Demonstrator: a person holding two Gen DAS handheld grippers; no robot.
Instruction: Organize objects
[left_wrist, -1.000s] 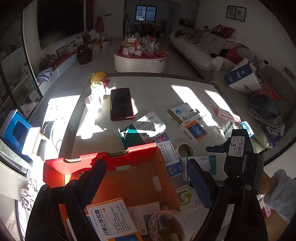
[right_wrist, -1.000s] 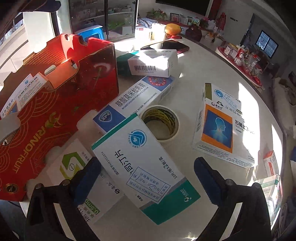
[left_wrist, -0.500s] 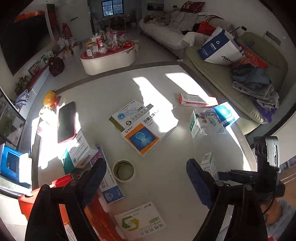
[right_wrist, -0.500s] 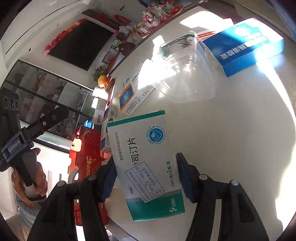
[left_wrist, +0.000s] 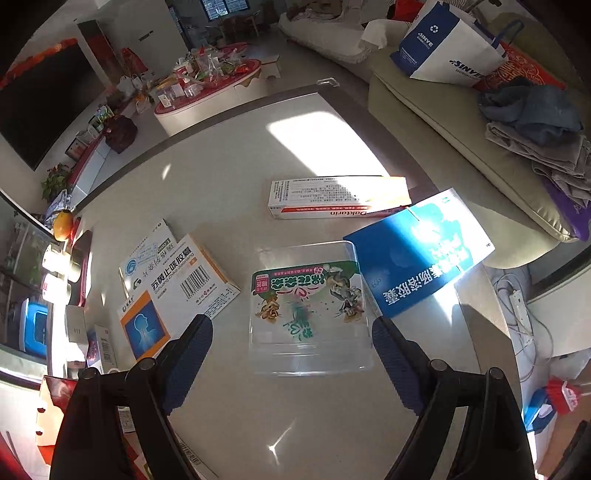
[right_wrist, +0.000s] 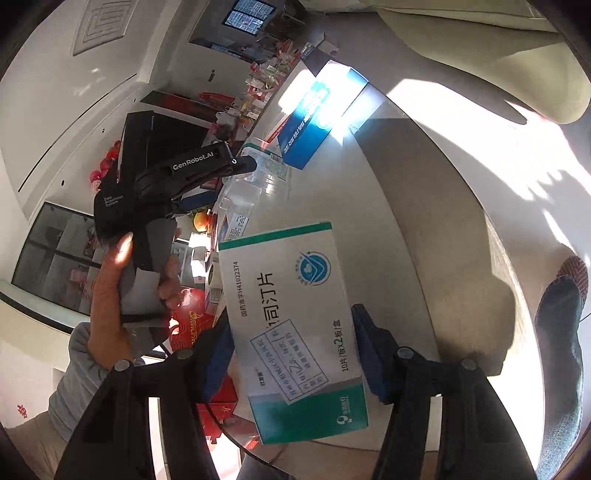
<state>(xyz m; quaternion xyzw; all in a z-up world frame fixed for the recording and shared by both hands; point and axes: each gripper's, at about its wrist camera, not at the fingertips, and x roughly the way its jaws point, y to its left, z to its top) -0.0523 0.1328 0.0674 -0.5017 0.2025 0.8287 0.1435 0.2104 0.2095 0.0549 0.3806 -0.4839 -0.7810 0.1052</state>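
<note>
My left gripper (left_wrist: 291, 354) hangs open over the table, pointing steeply down. A clear plastic box (left_wrist: 308, 306) with a green cartoon label lies just ahead of its fingertips, untouched. Beside that box lie a blue box (left_wrist: 417, 254), a long white Daktarin box (left_wrist: 336, 197) and an orange-and-white box (left_wrist: 173, 295). My right gripper (right_wrist: 295, 354) is shut on a white-and-green medicine box (right_wrist: 291, 332), held off the table with the wrist rolled. The red carton (right_wrist: 192, 321) shows behind it, also at the lower left in the left wrist view (left_wrist: 55, 387).
In the right wrist view, a person's hand (right_wrist: 110, 288) holds the left tool above the table. The table edge (left_wrist: 491, 332) runs close on the right, with a sofa (left_wrist: 461, 122) beyond. A phone (left_wrist: 83, 266) and an orange fruit (left_wrist: 62, 223) sit at the far left.
The left gripper swung from over the red carton to the clear plastic box, staying open. The right gripper closed on the white-and-green box, lifted it and rolled.
</note>
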